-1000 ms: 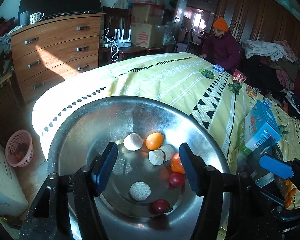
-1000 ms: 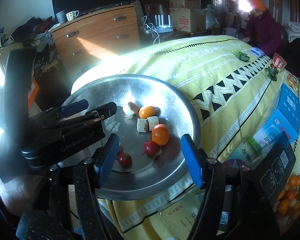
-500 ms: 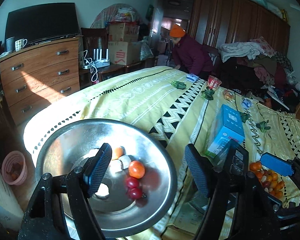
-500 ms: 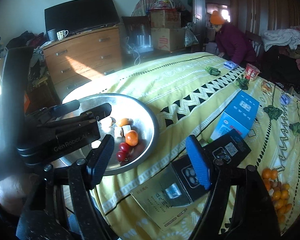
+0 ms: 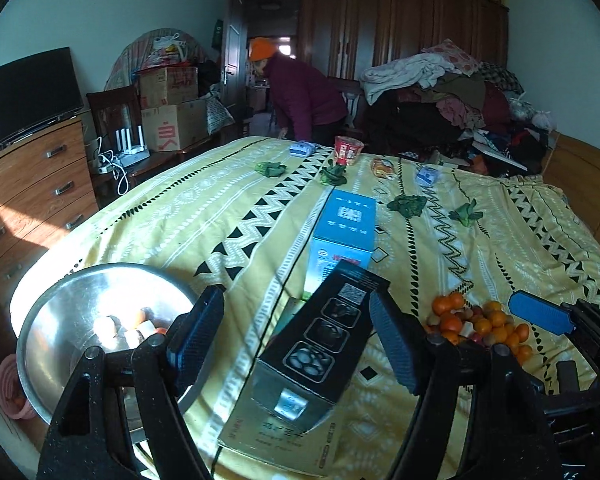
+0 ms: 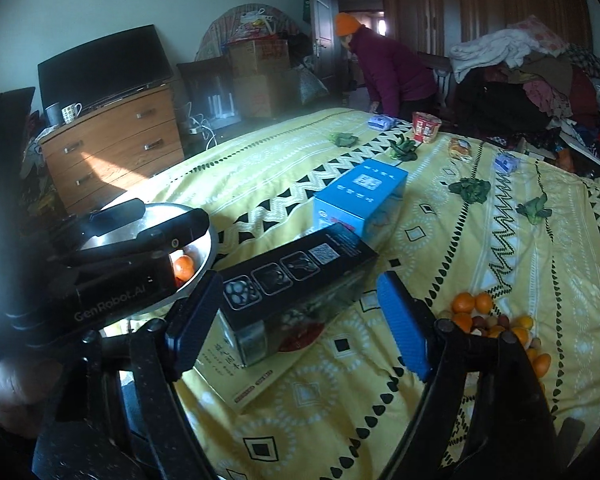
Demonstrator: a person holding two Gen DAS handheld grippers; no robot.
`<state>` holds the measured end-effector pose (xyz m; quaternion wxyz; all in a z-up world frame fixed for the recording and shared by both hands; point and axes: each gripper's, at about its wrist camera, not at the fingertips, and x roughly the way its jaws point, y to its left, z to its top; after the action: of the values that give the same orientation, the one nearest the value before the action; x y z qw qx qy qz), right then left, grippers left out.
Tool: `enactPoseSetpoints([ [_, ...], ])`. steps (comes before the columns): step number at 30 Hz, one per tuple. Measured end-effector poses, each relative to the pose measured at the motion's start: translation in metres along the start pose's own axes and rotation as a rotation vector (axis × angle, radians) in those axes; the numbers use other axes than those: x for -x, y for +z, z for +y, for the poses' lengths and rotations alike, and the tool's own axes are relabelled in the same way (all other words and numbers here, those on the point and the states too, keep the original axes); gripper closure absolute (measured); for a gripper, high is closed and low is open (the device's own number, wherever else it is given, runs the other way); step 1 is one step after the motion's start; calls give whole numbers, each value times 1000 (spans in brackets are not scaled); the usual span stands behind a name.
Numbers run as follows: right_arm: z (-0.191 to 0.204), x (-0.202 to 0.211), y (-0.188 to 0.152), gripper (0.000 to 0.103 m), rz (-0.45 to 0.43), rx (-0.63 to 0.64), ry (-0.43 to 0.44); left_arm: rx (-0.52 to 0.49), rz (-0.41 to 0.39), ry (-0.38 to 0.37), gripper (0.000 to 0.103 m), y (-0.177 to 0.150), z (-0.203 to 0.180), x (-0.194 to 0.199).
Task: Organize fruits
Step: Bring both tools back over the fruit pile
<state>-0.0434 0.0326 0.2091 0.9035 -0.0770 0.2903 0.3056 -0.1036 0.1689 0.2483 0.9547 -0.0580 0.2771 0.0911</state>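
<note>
A steel bowl (image 5: 60, 312) with a few fruits sits at the bed's left corner; it also shows in the right wrist view (image 6: 204, 256), with an orange (image 6: 183, 267) inside. A pile of small oranges and other fruits (image 5: 480, 326) lies on the yellow bedspread at right, and shows in the right wrist view (image 6: 496, 324). My left gripper (image 5: 296, 336) is open and empty, above a black box (image 5: 320, 352). My right gripper (image 6: 300, 324) is open and empty, with the black box (image 6: 292, 276) between its fingers' line of sight.
A blue box (image 5: 344, 228) lies mid-bed behind the black box, which rests on a flat booklet (image 5: 276, 440). Leafy greens (image 5: 406, 204), a red cup (image 5: 348, 150) and small packets dot the far bedspread. A person in an orange hat (image 5: 300, 92) bends at the far side. A dresser (image 5: 28, 188) stands left.
Both grippers have pulled back and swung right, away from the bowl. The bowl has slid to the left edge of both views and the fruit pile has come into view.
</note>
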Motion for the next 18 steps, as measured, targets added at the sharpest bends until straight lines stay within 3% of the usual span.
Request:
enactPoseSetpoints([
  [8, -61, 13, -41, 18, 10, -96, -68, -103, 54, -99, 27, -15, -67, -18],
  [12, -110, 5, -96, 18, 94, -194, -123, -156, 127, -180, 27, -38, -101, -39],
  [18, -179, -5, -190, 18, 228, -338, -234, -225, 314, -304, 27, -93, -147, -92],
])
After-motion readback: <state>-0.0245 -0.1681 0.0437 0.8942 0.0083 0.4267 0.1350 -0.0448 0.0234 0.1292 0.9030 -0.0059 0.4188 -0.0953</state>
